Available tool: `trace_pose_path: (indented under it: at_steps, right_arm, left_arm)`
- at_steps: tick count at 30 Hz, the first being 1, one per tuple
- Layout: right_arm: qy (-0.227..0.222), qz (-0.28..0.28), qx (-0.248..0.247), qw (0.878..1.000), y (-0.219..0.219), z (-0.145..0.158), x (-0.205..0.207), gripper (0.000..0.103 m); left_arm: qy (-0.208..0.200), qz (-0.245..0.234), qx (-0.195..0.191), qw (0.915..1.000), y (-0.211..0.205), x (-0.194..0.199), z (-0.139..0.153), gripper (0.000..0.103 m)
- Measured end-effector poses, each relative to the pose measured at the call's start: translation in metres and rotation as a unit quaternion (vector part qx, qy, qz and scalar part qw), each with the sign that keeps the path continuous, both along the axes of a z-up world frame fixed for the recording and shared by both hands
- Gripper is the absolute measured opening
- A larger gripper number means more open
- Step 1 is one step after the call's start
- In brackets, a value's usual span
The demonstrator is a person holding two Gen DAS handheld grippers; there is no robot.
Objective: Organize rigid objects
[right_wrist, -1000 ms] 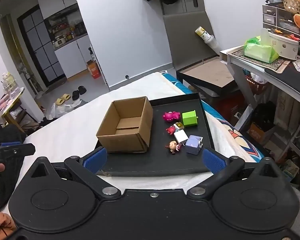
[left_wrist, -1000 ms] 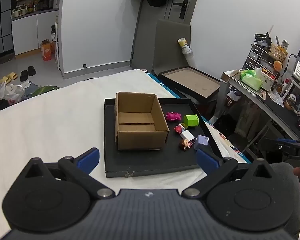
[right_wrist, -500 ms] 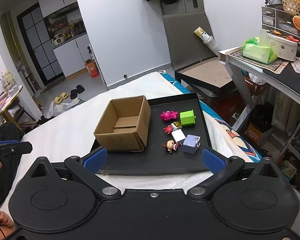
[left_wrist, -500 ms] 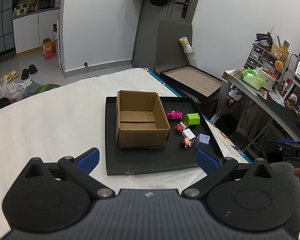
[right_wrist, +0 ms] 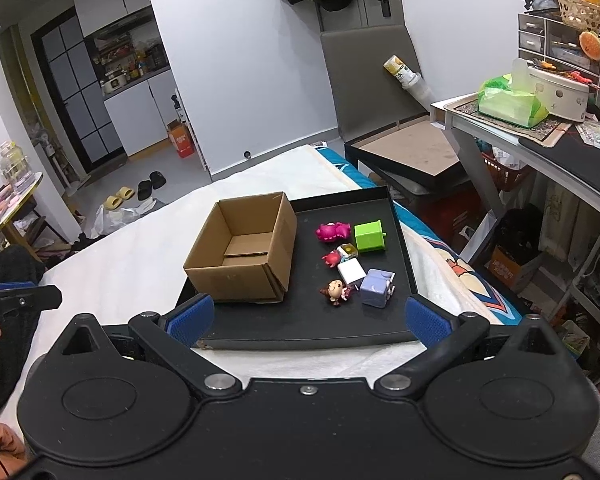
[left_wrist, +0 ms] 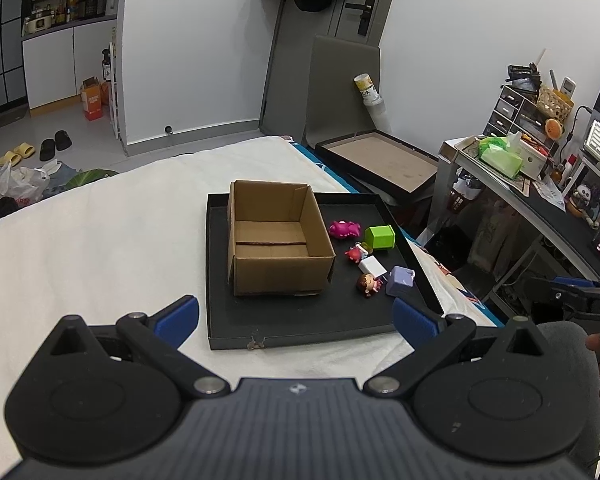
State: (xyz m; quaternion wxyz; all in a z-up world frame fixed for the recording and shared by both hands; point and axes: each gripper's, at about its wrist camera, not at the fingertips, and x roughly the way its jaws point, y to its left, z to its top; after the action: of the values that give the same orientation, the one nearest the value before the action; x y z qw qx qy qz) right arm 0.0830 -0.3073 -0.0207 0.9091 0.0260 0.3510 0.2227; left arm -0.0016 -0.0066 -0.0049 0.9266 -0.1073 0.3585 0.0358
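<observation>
six small toys sit loose on the black tray [right_wrist: 404, 240], all to the right of the open cardboard box [right_wrist: 242, 258], which looks empty inside. nothing packed yet, so by my read this is the very start: the approach. the right gripper [right_wrist: 306, 320] hangs short of the tray's near edge, jaws spread wide with nothing between them; the left gripper [left_wrist: 296, 318] is the same, wide apart and empty, back from the tray.

closest to the right gripper are the lavender cube [right_wrist: 376, 286] and the little doll figure [right_wrist: 334, 291], just beside each other, with the white block [right_wrist: 351, 271] touching or nearly touching the cube. behind them, a red figure [right_wrist: 332, 258], a magenta animal toy [right_wrist: 332, 231] and the green cube [right_wrist: 369, 236].

next move, i'd say: right gripper goes forward and down onto one near toy, and the tight spacing calls for a clean line so neighbours aren't knocked.

hard to tell: what the yellowish piece [right_wrist: 348, 250] by the red figure is, and the box's near inside wall is hidden. each view catches only a sliver of the other gripper at its edge.
</observation>
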Motion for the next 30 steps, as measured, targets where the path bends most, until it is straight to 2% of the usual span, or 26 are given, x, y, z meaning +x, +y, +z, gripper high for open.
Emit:
trace_pose_path:
  at_steps: [30]
  right_arm:
    - [0.003,0.0,-0.008,1.0,0.0029,-0.0039,0.0005,0.103]
  left_arm:
    - [0.006,-0.003,-0.005,1.0,-0.0026,0.0033,-0.0027,0.102]
